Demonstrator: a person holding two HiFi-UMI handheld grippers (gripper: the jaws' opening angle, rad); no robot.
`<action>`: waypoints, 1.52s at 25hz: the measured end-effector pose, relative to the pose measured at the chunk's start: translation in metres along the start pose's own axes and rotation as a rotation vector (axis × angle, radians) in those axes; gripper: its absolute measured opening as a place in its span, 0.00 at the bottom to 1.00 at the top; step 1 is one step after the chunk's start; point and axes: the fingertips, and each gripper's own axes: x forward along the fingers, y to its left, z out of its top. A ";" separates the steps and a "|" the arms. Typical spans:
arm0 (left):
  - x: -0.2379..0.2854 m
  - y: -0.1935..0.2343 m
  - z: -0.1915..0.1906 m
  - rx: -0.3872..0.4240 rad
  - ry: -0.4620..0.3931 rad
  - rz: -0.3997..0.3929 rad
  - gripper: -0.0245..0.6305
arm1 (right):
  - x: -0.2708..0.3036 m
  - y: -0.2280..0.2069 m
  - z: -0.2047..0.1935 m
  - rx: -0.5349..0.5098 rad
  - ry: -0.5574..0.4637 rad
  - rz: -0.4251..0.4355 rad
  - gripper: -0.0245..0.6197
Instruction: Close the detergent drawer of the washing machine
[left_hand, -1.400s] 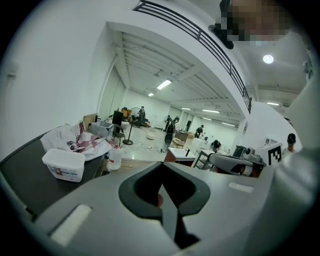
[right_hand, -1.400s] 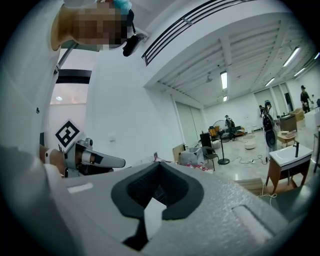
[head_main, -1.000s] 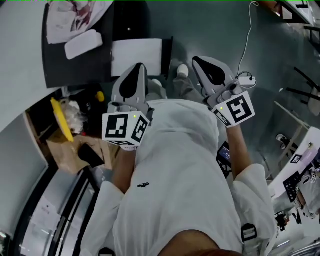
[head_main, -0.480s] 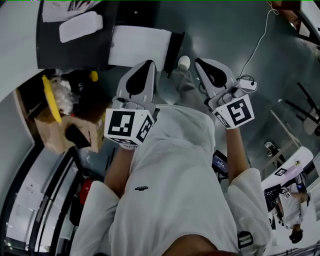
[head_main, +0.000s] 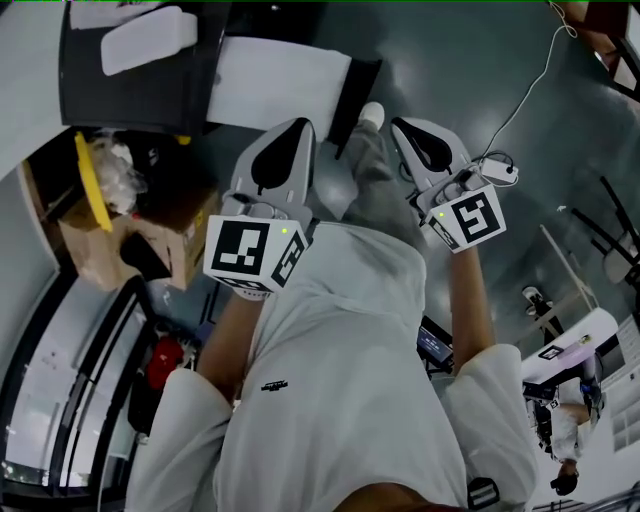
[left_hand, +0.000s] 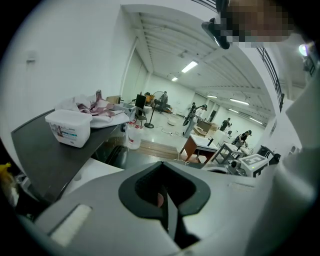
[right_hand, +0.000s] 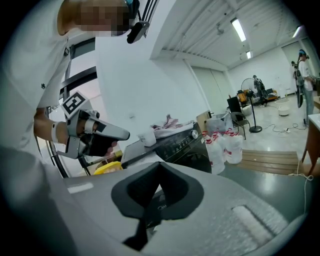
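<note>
The dark washing machine (head_main: 130, 95) is at the top left of the head view, with a white tub (head_main: 148, 40) on its lid. Its white detergent drawer (head_main: 280, 88) sticks out towards me. My left gripper (head_main: 290, 128) is shut and empty, its tip just short of the drawer's front. Level with it to the right, my right gripper (head_main: 405, 128) hangs over the floor, also shut and empty. The right gripper view shows the machine (right_hand: 187, 142), the drawer (right_hand: 134, 149) pulled out and the left gripper (right_hand: 122, 134) beside it. In each gripper view the jaws meet: left gripper (left_hand: 162, 170), right gripper (right_hand: 159, 167).
A cardboard box (head_main: 105, 240), a yellow item (head_main: 88, 180) and a red object (head_main: 163, 362) sit left of the machine. A cable (head_main: 520, 95) runs over the floor at right. Plastic bottles (right_hand: 225, 145) stand beside the machine. Cloth (left_hand: 97, 107) lies on the lid. Tables and people are far off.
The head view has shifted: machine and drawer have slid right and nearer to my left gripper's tip. Both grippers stay side by side and shut.
</note>
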 end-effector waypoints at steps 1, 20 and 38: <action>0.003 0.001 -0.001 -0.002 0.001 0.003 0.06 | 0.001 -0.003 -0.004 0.000 0.007 0.004 0.04; 0.032 0.020 -0.049 -0.058 0.098 0.036 0.06 | 0.045 -0.019 -0.076 -0.104 0.186 0.102 0.04; 0.029 0.040 -0.069 -0.139 0.137 0.077 0.06 | 0.063 -0.013 -0.088 -0.182 0.268 0.154 0.04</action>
